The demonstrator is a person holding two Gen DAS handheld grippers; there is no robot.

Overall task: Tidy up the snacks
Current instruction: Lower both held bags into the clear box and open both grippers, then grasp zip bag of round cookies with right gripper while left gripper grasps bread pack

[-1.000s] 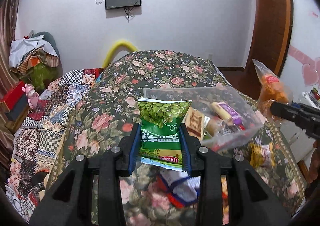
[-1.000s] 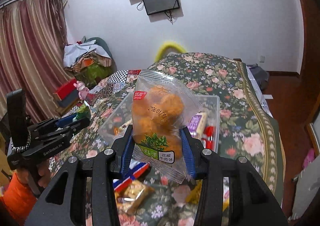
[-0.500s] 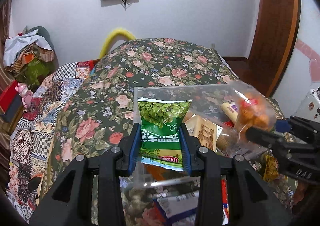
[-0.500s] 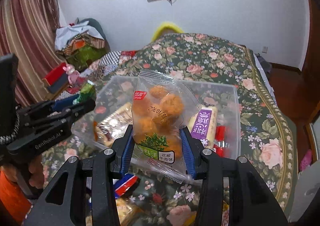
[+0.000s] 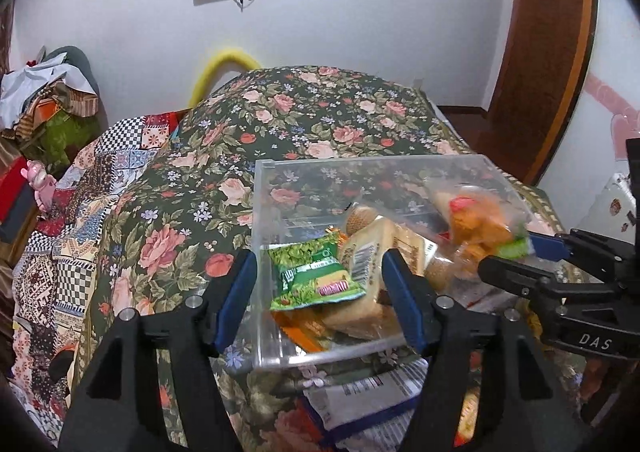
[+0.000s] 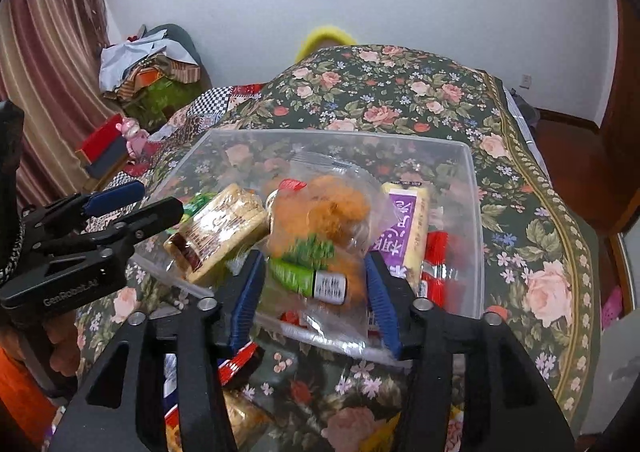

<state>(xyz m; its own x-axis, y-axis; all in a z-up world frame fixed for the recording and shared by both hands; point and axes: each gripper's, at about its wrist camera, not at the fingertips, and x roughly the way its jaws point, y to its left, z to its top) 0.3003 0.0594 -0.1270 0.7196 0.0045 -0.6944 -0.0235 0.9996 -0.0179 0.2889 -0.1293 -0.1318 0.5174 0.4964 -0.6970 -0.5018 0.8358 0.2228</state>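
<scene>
With your left gripper (image 5: 319,302) spread wide, its blue pads stand clear on either side of the green snack packet (image 5: 314,277), which lies tilted inside the clear plastic bin (image 5: 264,220); the jaws have just been opening and nothing is pressed between them. The packet shows a leafy green print, a yellow band and a small red-and-white mark; its lettering is too blurred to read. Beside it rests a pale wrapped cracker block (image 5: 376,252) with a barcode facing you.

Your right gripper (image 6: 312,302) also has its jaws apart, having just been opening. The transparent bag of orange fried balls (image 6: 320,220) sits loose between the pads, motion-blurred, tipped toward the bin's contents. You can make out a red logo patch near its top, a green leaf picture lower down and a white label with dark characters that cannot be read here.

Inside the bin, from your right wrist view, you see a purple-wrapped bar (image 6: 402,230) with white script along the right wall, red packets (image 6: 436,272) below it, and the cracker block on the left.

On the side of your left gripper you can read "GenRobot.AI"; on the right one, "DAS".

Outside the bin, more snack packets (image 5: 368,396) lie on the floral bedspread (image 5: 320,108) under your grippers.
</scene>
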